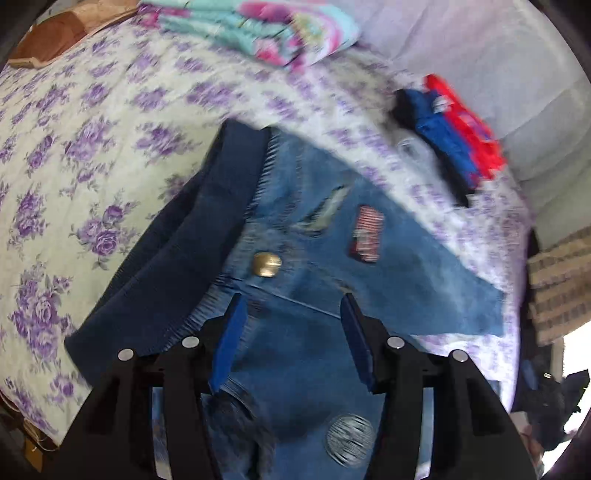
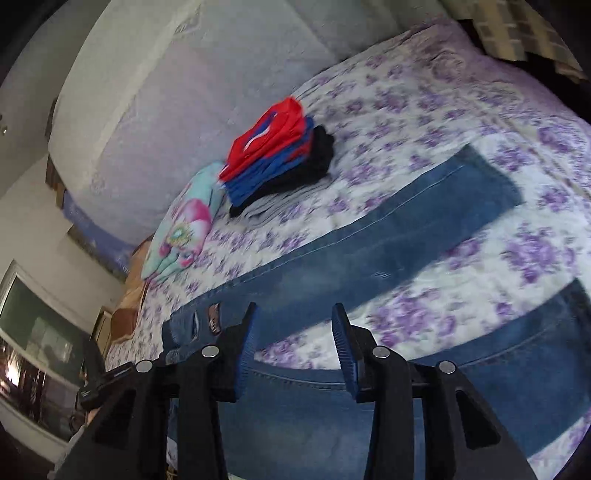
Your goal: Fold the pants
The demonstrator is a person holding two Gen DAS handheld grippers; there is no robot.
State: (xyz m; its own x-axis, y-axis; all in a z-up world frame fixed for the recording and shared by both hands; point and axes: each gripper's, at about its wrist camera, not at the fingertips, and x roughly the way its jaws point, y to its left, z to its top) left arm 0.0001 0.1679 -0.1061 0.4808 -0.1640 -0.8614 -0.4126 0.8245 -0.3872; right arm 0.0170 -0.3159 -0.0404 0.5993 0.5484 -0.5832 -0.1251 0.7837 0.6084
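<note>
Blue jeans [image 1: 314,258] with a brass button [image 1: 266,263] and sewn patches lie on the purple-flowered bedsheet [image 1: 74,147]. A dark navy cloth [image 1: 159,266] runs along their left side. My left gripper [image 1: 291,306] hovers over the jeans near the button, open, with nothing pressed between its blue pads. In the right wrist view the jeans [image 2: 406,229] lie spread out, one leg reaching up and right, the other [image 2: 517,350] at the right. My right gripper [image 2: 293,314] is open above the top part of the jeans, holding nothing.
A stack of folded red, blue and black clothes [image 2: 280,155] [image 1: 454,136] sits near the padded white headboard [image 2: 184,92]. A teal and pink floral bundle [image 2: 181,232] [image 1: 258,29] lies beside it. Bare flowered sheet [image 2: 443,110] surrounds the jeans.
</note>
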